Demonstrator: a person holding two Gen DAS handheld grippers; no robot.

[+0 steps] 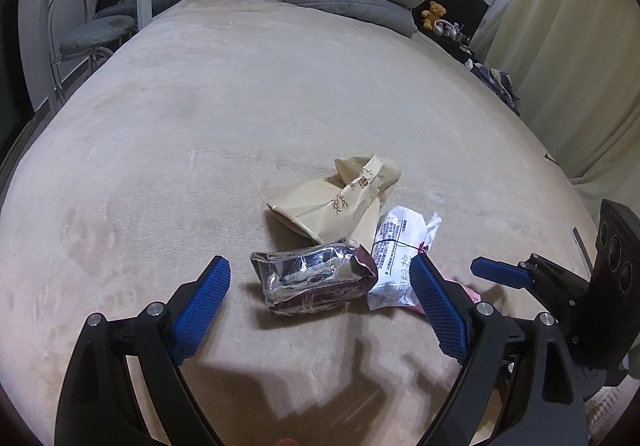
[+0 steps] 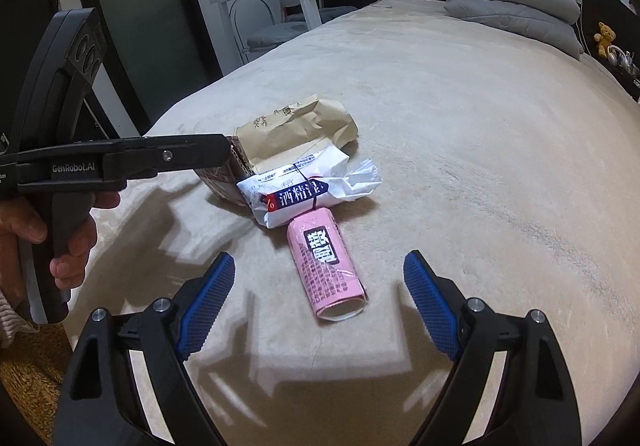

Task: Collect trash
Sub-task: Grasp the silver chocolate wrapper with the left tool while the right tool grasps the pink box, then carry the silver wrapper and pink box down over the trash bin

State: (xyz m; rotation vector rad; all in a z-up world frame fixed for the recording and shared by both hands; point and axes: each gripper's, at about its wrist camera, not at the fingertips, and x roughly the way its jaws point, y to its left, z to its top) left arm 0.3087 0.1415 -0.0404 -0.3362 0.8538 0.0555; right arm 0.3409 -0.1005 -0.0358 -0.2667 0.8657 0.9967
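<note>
Jaws wide, left gripper [image 1: 320,278] angled down over foil wrapper [image 1: 314,278].

Two black handheld grippers, left gripper [image 1: 320,298] and right gripper [image 2: 320,294], blue cross-hatched finger pads [image 2: 206,300], silver pivot screws [image 2: 162,304], white "GenRobot.AI" lettering, bare hand [image 2: 52,242] on pistol handle
</note>
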